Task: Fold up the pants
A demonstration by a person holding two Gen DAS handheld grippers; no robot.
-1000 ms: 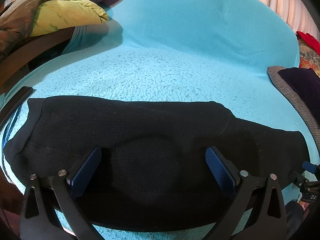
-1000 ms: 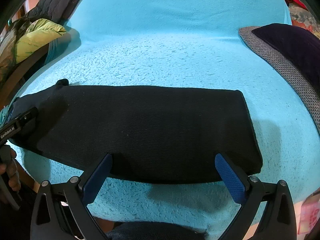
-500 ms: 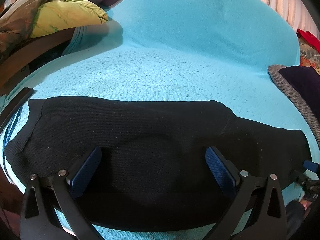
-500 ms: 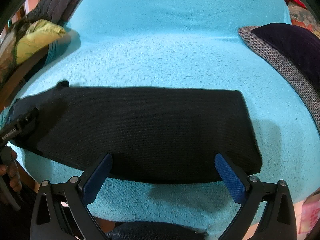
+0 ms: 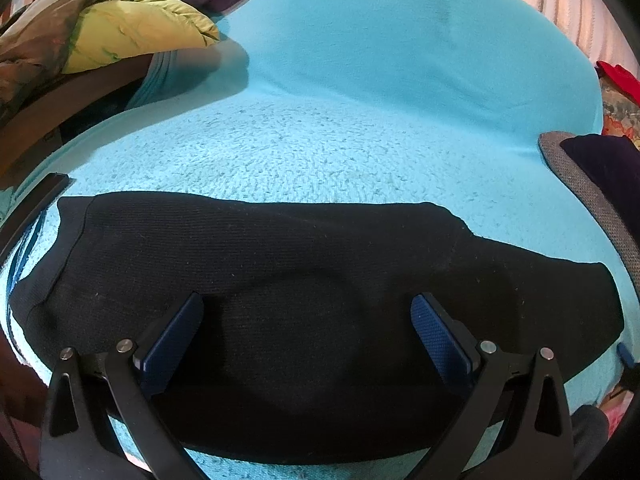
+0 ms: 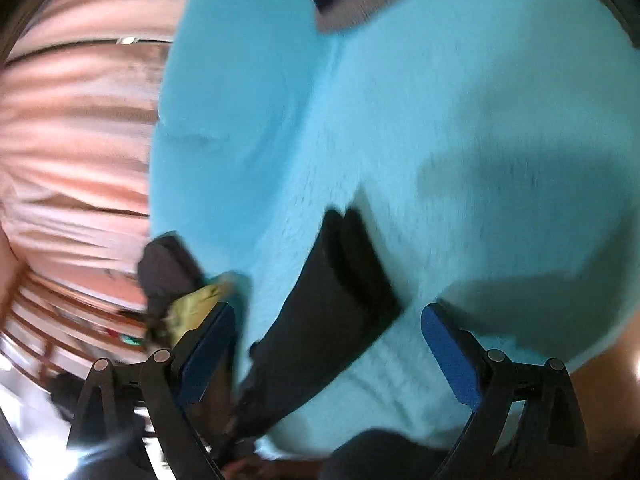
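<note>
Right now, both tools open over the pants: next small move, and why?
Probably bring the right tool down onto the near end of the black pants and close on it. Both tools are open and grip nothing. The pants lie flat in a long strip on the turquoise blanket, with the left tool over their middle, so another fold across seems due.

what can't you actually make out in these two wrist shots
- Left wrist view: the near edge of the black pants is hidden behind the open left gripper.
- Left wrist view: the right gripper is cut off by the frame edge; only a blue tip shows.
- Right wrist view: motion blur smears the pants' folds and the clothes pile beyond the open right gripper.
</note>
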